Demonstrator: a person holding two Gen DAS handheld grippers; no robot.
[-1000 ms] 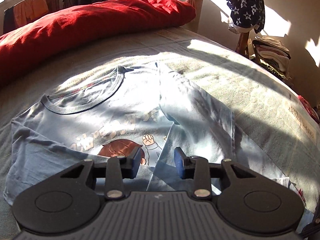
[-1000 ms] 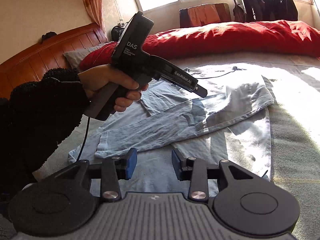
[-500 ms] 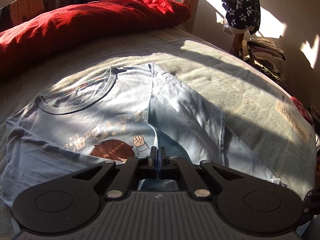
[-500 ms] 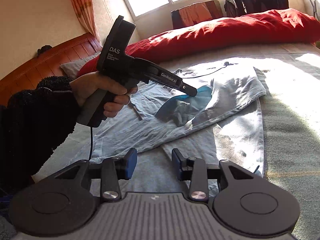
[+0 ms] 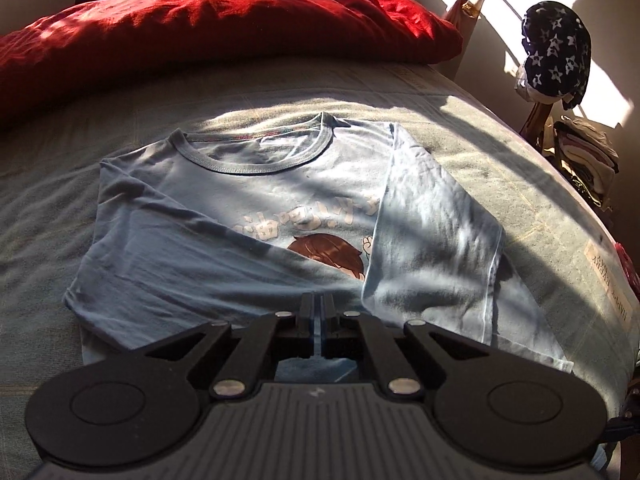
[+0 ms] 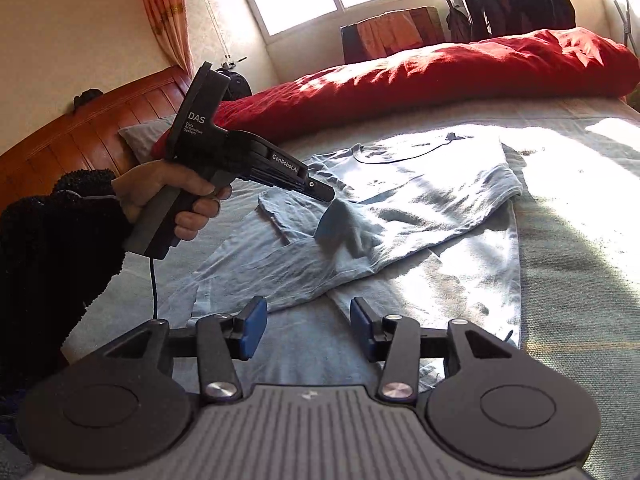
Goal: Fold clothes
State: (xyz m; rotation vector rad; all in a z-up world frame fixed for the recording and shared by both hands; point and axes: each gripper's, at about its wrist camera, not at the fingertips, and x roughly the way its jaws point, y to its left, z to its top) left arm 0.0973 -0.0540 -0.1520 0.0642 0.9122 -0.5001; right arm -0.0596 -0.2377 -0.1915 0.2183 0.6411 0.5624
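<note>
We have a light blue T-shirt (image 5: 248,216) lying print-side up on the bed (image 5: 520,168), its collar toward the red duvet (image 5: 224,28) that is bunched along the far edge. On both sides of the collar the shirt's edges are turned in over the front, so the printed figure below the collar shows only in part; the shirt lies partly folded, narrowed toward a strip. Our left gripper (image 5: 318,312) has its fingers pressed together on a pinch of cloth below the print, well down from the collar, and the right wrist view shows that cloth drawn up into a small peak under the left gripper's tip (image 6: 320,192). We judge that we hold it there, at the edge of the turned-in flap, so the flap can be carried or set straight without dragging the layer beneath. Our right gripper (image 6: 306,330) hangs above the hem end, farthest from the collar, with its blue pads wide apart and nothing between them, probably so it is ready to take the lower part of the shirt. The left hand (image 6: 172,196) grips the tool's handle, the dark sleeve (image 6: 56,240) reaching in from the headboard side. The strong sun and shadow across the shirt hide some of the creases.
</note>
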